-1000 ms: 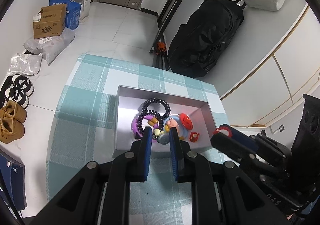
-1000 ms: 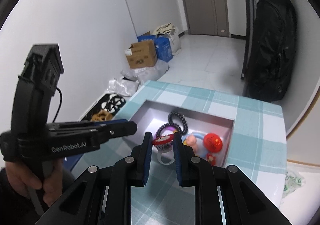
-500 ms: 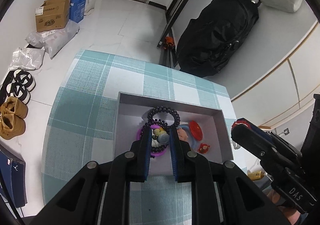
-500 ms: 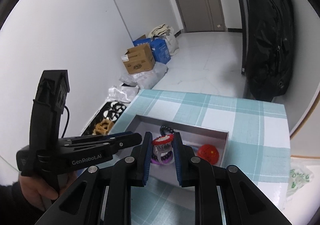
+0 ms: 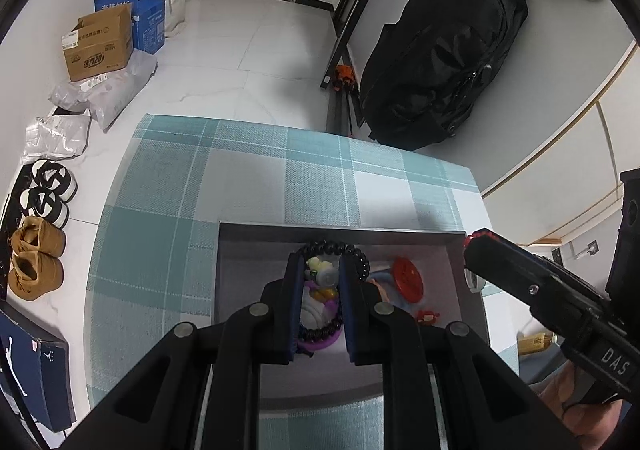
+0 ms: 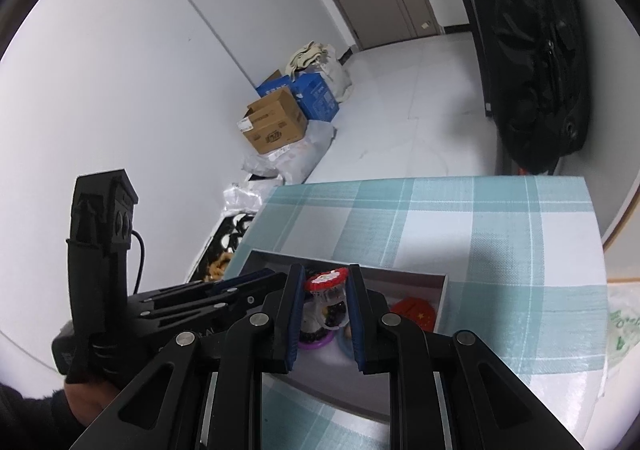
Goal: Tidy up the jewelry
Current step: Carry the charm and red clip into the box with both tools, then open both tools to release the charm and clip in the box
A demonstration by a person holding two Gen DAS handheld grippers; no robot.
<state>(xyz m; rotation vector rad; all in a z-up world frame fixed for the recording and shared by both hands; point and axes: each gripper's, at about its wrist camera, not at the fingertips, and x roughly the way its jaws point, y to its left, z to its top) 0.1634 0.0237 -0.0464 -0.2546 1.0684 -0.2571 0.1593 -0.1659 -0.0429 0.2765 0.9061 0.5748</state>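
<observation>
My left claw [image 5: 320, 282] hangs over the shallow grey rectangular tray [image 5: 256, 290] that sits on the teal-and-white checked surface [image 5: 248, 173], its blue-padded fingers a narrow gap apart and gripping nothing; seen between them lie a string of black round beads [image 5: 344, 250], a purple ring-shaped bangle [image 5: 320, 344] and some small yellow and pale charms [image 5: 320, 278] that I cannot make out clearly. To the right in the tray rest a flat red disc-shaped ornament [image 5: 408, 276] and a tiny red trinket [image 5: 428, 316] nearer the front wall. My right claw [image 6: 325, 290] is closed on a clear plastic piece with a red-and-white frilled top [image 6: 326, 284], held above the near part of the same tray; in the left wrist view that claw [image 5: 472, 246] reaches in from the right, its tip above the tray's right wall. On the floor beyond the far left edge of the surface stand a brown cardboard box [image 5: 100, 45], a blue carton [image 5: 150, 23] and white plastic parcels [image 5: 108, 93], with tan shoes [image 5: 36, 262] nearer. A large black bag [image 5: 444, 61] leans against the far right wall.
</observation>
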